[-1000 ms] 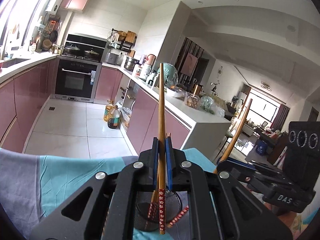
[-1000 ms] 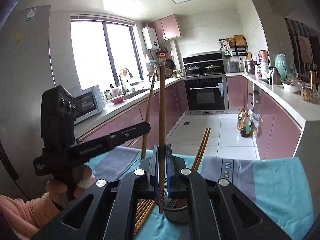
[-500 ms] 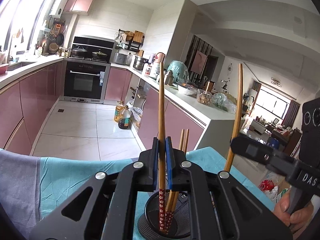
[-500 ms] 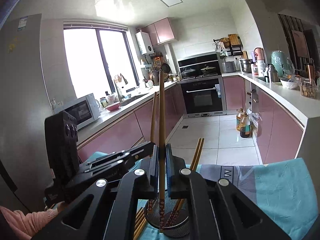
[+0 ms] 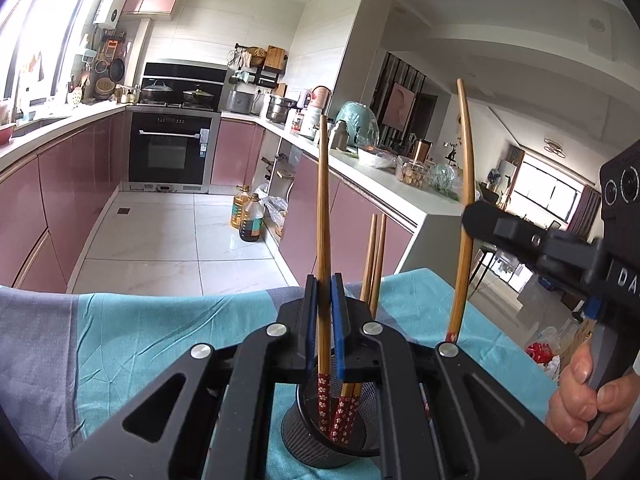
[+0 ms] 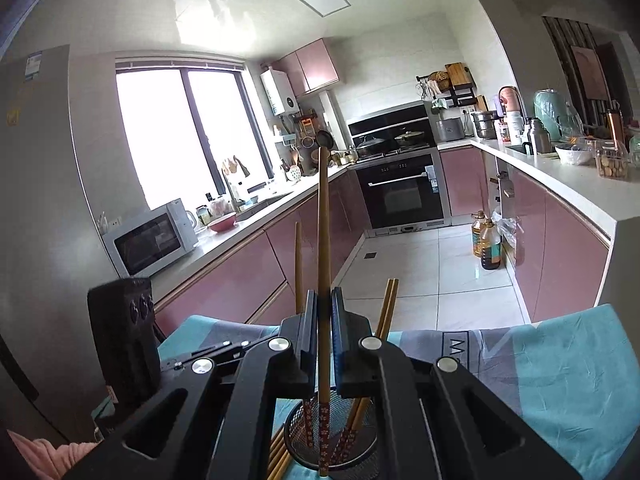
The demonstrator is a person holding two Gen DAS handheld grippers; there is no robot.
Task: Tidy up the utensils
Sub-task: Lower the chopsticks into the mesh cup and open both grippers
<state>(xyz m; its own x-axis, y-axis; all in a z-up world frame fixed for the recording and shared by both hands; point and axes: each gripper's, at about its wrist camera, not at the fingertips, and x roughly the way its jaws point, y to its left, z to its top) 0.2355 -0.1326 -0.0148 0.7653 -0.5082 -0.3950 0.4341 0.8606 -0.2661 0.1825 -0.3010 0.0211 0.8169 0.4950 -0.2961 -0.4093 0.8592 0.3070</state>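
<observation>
In the left view, the left gripper (image 5: 323, 308) pinches one chopstick (image 5: 322, 216) upright, its red end inside the cup (image 5: 320, 446) below the jaws. In the right view, the right gripper (image 6: 323, 320) pinches its own stick (image 6: 323, 240), whose tip hangs at the cup's (image 6: 332, 440) near rim. Dropped there, it could miss and fall on the cloth (image 6: 560, 368).

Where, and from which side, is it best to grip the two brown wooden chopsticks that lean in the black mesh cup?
On the bare shafts of the brown wooden chopsticks, coming from above the black mesh cup. Their red flowered ends sit inside it, walled by mesh; the tops stand free, close together, so one pinch likely takes both.
</observation>
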